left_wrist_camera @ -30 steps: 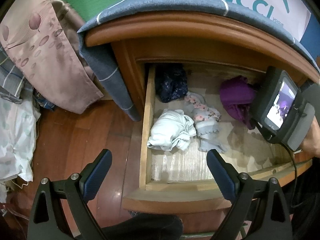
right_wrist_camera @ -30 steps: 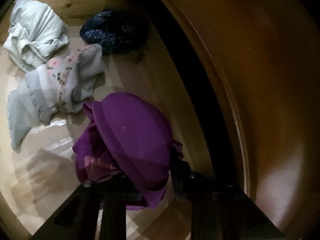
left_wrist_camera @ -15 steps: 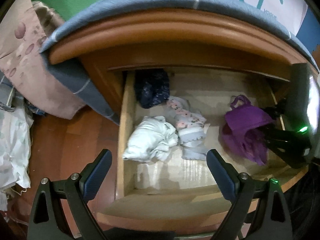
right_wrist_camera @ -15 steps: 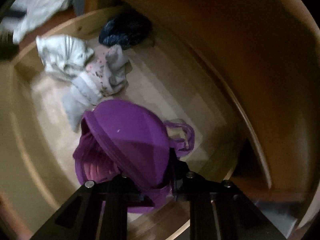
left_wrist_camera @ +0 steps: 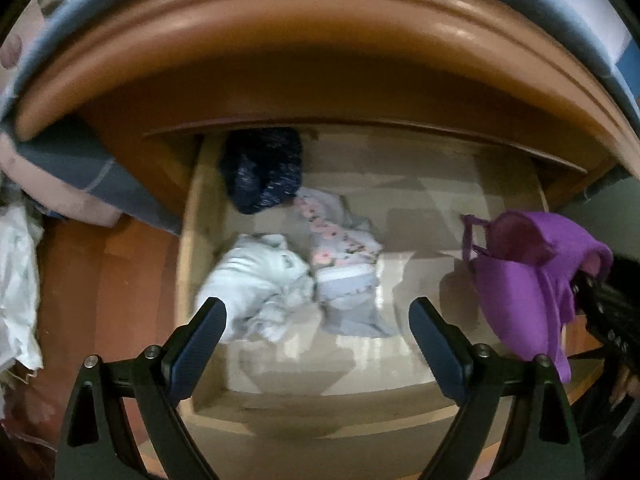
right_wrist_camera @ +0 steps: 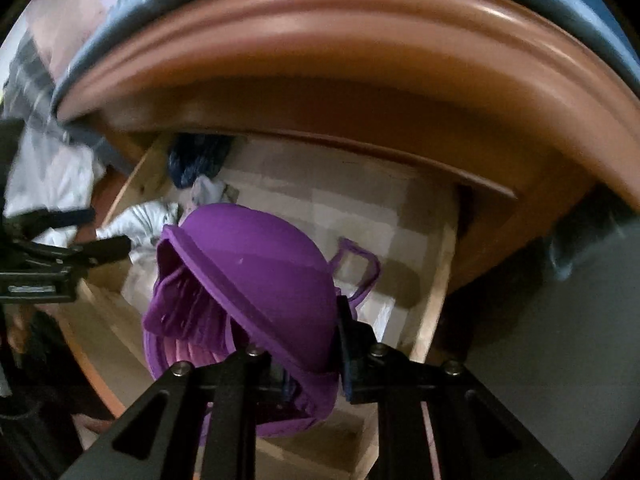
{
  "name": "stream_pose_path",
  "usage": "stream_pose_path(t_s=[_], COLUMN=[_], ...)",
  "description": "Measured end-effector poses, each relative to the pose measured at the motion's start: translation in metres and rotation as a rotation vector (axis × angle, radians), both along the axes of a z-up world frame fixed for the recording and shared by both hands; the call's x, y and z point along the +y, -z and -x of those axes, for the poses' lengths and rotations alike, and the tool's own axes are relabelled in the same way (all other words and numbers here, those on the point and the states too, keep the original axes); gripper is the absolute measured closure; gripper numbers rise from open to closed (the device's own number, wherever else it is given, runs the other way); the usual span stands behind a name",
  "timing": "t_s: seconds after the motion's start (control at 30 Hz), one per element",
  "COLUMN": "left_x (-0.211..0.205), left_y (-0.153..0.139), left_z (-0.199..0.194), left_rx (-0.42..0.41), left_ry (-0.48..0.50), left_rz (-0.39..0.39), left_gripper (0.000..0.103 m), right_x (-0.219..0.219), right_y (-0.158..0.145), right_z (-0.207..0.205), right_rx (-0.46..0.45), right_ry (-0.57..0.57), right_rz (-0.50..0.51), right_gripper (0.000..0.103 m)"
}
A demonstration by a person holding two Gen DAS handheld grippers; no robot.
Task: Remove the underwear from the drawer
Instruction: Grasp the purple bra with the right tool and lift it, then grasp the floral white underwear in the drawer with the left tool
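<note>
Purple bra [right_wrist_camera: 256, 280]: pinched between the right gripper [right_wrist_camera: 308, 364] fingers, hanging above the drawer [left_wrist_camera: 188, 240] near its right side.
Left gripper [left_wrist_camera: 316, 332]: fingers spread wide, holding nothing, over the drawer's front edge.
Left end: white garment [left_wrist_camera: 256, 284], floral garment [left_wrist_camera: 340, 248], dark garment [left_wrist_camera: 262, 172].

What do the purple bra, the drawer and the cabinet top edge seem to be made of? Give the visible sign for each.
Purple bra: smooth, matte moulded fabric, probably padded; its cup holds a dome.
Drawer: pale, seemingly unfinished wood; dull side boards.
Cabinet top edge: reddish wood, seemingly varnished; glossy highlights.
</note>
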State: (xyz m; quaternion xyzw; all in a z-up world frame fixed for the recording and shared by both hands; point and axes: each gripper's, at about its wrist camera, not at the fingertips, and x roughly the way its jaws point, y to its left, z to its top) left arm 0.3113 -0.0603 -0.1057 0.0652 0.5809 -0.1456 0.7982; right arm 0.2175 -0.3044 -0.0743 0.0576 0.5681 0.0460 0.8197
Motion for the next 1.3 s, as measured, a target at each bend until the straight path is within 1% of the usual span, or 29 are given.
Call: stream_pose_path(t_s=[0.07, 0.13, 0.2, 0.27, 0.33, 0.43, 0.5, 0.53, 0.6, 0.67, 0.87, 0.97, 1.07, 1.17, 1.2, 1.27, 1.3], left_x=[-0.005, -0.011, -0.015, -0.020, -0.024, -0.033, -0.037, -0.040, -0.041, -0.041, -0.051, -0.052, -0.057, -0.061, -0.063, -0.064, -0.064], left_y=[0.003, 0.007, 0.013, 0.021, 0.028, 0.032, 0.040, 0.043, 0.047, 0.052, 0.072, 0.077, 0.078, 0.085, 0.086, 0.088, 0.090], left_z=[-0.004, -0.008, -0.011, -0.015, -0.018, -0.022, -0.025, -0.026, -0.027, -0.029, -0.035, -0.044, -0.051, -0.057, -0.057, -0.055, -0.054], left_rx=[0.023, 0.045, 0.066, 0.088, 0.115, 0.106, 0.127, 0.128, 0.133, 0.174, 0.277, 0.316, 0.316, 0.315, 0.294, 0.281, 0.282], left_ry=[0.004, 0.022, 0.025, 0.020, 0.029, 0.047, 0.053, 0.055, 0.056, 0.058, 0.073, 0.046, 0.051, 0.044, 0.041, 0.054, 0.061], left_rz=[0.027, 0.053, 0.064, 0.032, 0.042, 0.013, 0.007, -0.012, -0.024, -0.019, -0.077, -0.073, -0.070, -0.096, -0.103, -0.107, -0.110], left_gripper=[0.017, 0.029, 0.033, 0.034, 0.036, 0.037, 0.037, 0.040, 0.041, 0.041, 0.041, 0.041, 0.039, 0.039, 0.040, 0.046, 0.060], right_x=[-0.007, -0.010, -0.011, -0.011, -0.011, -0.009, -0.011, -0.012, -0.013, -0.014, -0.014, -0.013, -0.013, -0.013, -0.014, -0.014, -0.013], right_y=[-0.001, -0.005, -0.005, -0.005, -0.005, -0.004, -0.006, -0.005, -0.006, -0.007, -0.010, -0.010, -0.010, -0.011, -0.012, -0.012, -0.012], right_z=[0.005, 0.010, 0.011, 0.011, 0.010, 0.008, 0.010, 0.009, 0.010, 0.010, 0.009, 0.010, 0.010, 0.010, 0.010, 0.010, 0.009], right_rx=[-0.004, -0.009, -0.011, -0.017, -0.020, -0.021, -0.021, -0.023, -0.029, -0.033, -0.040, -0.044, -0.041, -0.041, -0.041, -0.041, -0.041], right_ry=[0.035, 0.047, 0.050, 0.050, 0.051, 0.047, 0.050, 0.054, 0.059, 0.064, 0.067, 0.063, 0.063, 0.068, 0.070, 0.068, 0.068], right_rz=[-0.029, -0.042, -0.048, -0.047, -0.048, -0.052, -0.053, -0.056, -0.058, -0.061, -0.072, -0.076, -0.079, -0.085, -0.089, -0.092, -0.092], right_gripper=[0.086, 0.086, 0.086, 0.086, 0.086, 0.086, 0.086, 0.086, 0.086, 0.086, 0.086, 0.086, 0.086, 0.086, 0.086, 0.086, 0.086])
